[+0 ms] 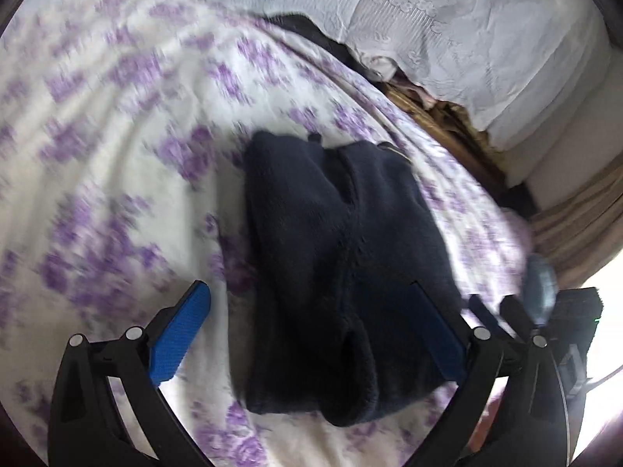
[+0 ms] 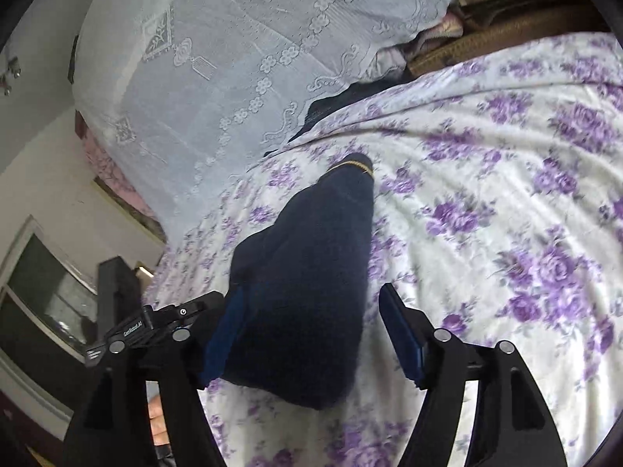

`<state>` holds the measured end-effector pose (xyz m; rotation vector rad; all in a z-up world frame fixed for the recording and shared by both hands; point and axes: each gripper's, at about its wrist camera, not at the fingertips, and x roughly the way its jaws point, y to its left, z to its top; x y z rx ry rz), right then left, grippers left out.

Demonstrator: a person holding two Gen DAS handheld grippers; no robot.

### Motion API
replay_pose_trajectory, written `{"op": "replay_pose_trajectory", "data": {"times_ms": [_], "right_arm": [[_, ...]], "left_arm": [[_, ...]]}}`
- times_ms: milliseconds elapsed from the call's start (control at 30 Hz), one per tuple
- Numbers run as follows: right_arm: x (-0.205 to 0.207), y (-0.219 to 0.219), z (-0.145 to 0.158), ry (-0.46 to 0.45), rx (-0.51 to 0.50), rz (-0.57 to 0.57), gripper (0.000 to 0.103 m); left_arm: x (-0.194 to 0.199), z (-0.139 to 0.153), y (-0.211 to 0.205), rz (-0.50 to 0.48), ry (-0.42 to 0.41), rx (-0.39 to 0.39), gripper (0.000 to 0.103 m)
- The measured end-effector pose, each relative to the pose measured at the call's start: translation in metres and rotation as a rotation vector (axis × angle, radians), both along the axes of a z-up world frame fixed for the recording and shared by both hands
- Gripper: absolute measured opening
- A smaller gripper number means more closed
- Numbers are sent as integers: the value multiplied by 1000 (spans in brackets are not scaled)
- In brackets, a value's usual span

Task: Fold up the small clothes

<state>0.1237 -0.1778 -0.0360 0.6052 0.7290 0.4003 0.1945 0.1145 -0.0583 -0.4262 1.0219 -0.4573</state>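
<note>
A: Left wrist view first. What is seen?

B: A dark navy fleece garment (image 1: 335,268) is laid folded on a bedsheet (image 1: 117,179) printed with purple flowers. The left gripper (image 1: 307,334) is held over the near end of the garment. Its jaws are spread wide. The left blue pad (image 1: 181,340) is seen clear of the cloth, over bare sheet. The other pad (image 1: 436,334) is seen against the garment's right edge; contact cannot be confirmed. Nothing is clamped. Heavy motion blur is noted across the sheet.

A: Background?

B: A white lace-patterned cover (image 1: 447,35) is draped behind the bed. Part of the second gripper is caught at the right edge, blurred.

A: Right wrist view.

B: The same garment (image 2: 303,295) is seen lengthwise, running away from the camera, with a thin tan trim line (image 2: 352,164) at its far end. The right gripper (image 2: 307,330) is positioned with the near end of the garment between its fingers. The jaws are parted, and a gap is visible between the right-hand pad (image 2: 403,336) and the fleece. The left-hand pad (image 2: 224,340) is seen at the fabric's edge. The cloth is not pinched.

A: Surroundings?

B: The floral sheet (image 2: 506,202) fills the right side. The lace cover (image 2: 233,58) hangs at upper left. A window (image 2: 43,284) is seen at lower left.
</note>
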Motion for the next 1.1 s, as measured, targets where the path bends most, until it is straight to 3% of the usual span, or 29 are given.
{"op": "replay_pose_trajectory", "data": {"times_ms": [133, 267, 300, 400, 533, 700, 900, 1100], "right_arm": [[1, -3, -3, 16, 29, 3, 72], [3, -8, -5, 26, 72, 5, 72], [3, -9, -5, 27, 77, 7, 72], [2, -7, -6, 30, 75, 9, 72], [4, -5, -8, 39, 67, 15, 73], [19, -2, -15, 80, 75, 20, 74], [62, 3, -45, 209, 155, 20, 74], [83, 19, -49, 178, 121, 65, 71]], "left_arm": [[-5, 7, 1, -51, -31, -120, 98], [-11, 16, -6, -93, -85, -137, 98], [-12, 17, -10, -108, -95, -136, 98], [-7, 13, -15, -72, -92, -35, 98], [10, -11, -13, -50, 25, -12, 98], [18, -20, -33, -92, 16, 87, 98], [31, -24, -28, -92, 28, 14, 98], [28, -21, -38, -90, -17, 52, 91]]}}
